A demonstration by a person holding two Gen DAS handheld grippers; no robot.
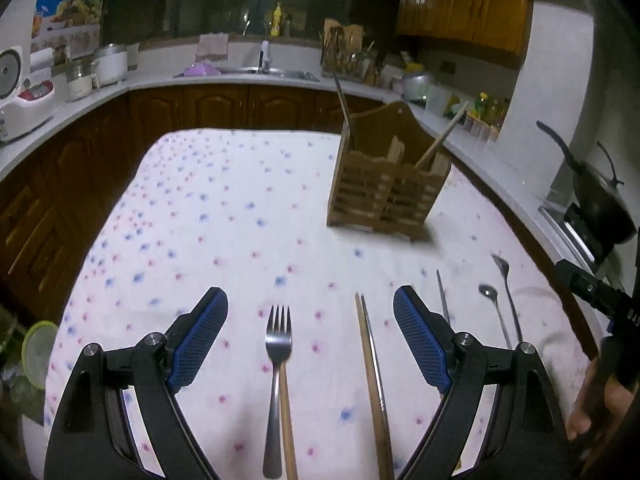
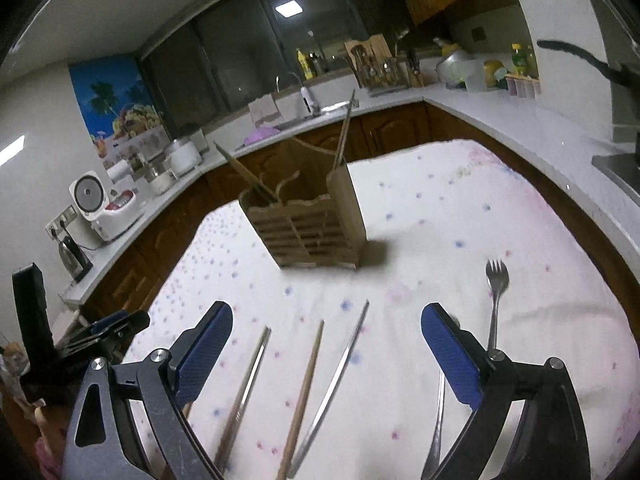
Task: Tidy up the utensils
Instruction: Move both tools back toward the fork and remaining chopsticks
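the sorting looks only partly done, judging by how things lie: the wooden utensil holder (image 1: pixel 384 184) stands upright on the flowered tablecloth (image 1: pixel 224 216), well ahead of both pairs of jaws, and already has a few long sticks leaning out of its compartments, what look like chopsticks at the left end and the right end in the left wrist view, while most of the utensils lie loose on the cloth. the left gripper (image 1: pixel 310 316) is spread wide with nothing in it; between its jaws lie a steel fork (image 1: pixel 277 364) with a wooden chopstick (image 1: pixel 288 420) touching its handle, and nearer the right jaw a wooden and metal chopstick pair (image 1: pixel 372 372) lying side by side. beyond its right jaw are a thin metal stick (image 1: pixel 442 300) and two small steel spoons (image 1: pixel 496 312), near each other. the right gripper (image 2: pixel 326 334) is likewise spread and empty; between its jaws lie three long pieces pointing toward the holder, a chopstick pair (image 2: pixel 250 376) near the left jaw, a wooden chopstick (image 2: pixel 306 380) in the middle and a metal chopstick (image 2: pixel 340 372) beside it. a second fork (image 2: pixel 495 292) lies just outside its right jaw, and another steel handle shows under that jaw, too hidden to name. the holder itself is a slatted, light brown box with a taller back panel and divided slots; exactly which slot each stick sits in cannot be told. nothing is gripped yet, so nearly all the picking up and slotting seems left to do.
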